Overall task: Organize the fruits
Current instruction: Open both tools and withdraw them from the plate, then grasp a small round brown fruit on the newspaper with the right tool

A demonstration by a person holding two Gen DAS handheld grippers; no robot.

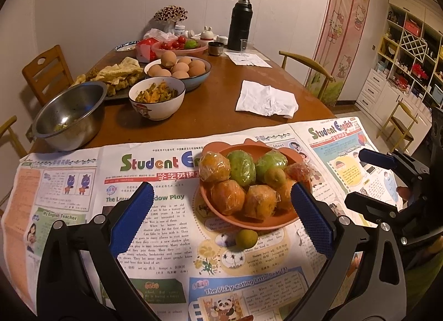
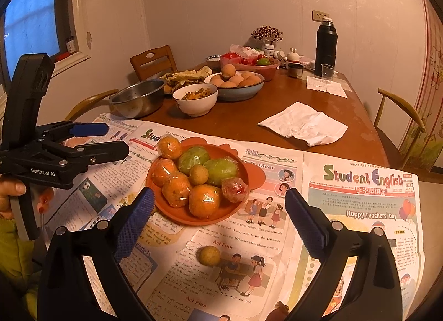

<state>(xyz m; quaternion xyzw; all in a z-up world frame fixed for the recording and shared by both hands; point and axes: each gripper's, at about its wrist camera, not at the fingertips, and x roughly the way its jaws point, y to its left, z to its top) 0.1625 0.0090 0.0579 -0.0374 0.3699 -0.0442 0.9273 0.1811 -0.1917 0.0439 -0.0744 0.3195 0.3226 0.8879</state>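
1. I see my left gripper with its jaws spread wide and empty, hovering above the newspaper that covers the near end of the surface.
2. My right gripper likewise has its jaws wide apart, holding nothing.
3. The orange bowl rests on the newspaper, between and just beyond the left jaws. It holds plastic-wrapped orange fruits, two wrapped green fruits, a wrapped red fruit and one small yellow-green fruit.
4. A second small round fruit lies loose on the newspaper, just beside the near rim of the bowl; in the right wrist view it sits between the jaws.
5. Farther back I note a steel bowl, a white bowl of food, a bowl of eggs, a crumpled napkin and a black flask.
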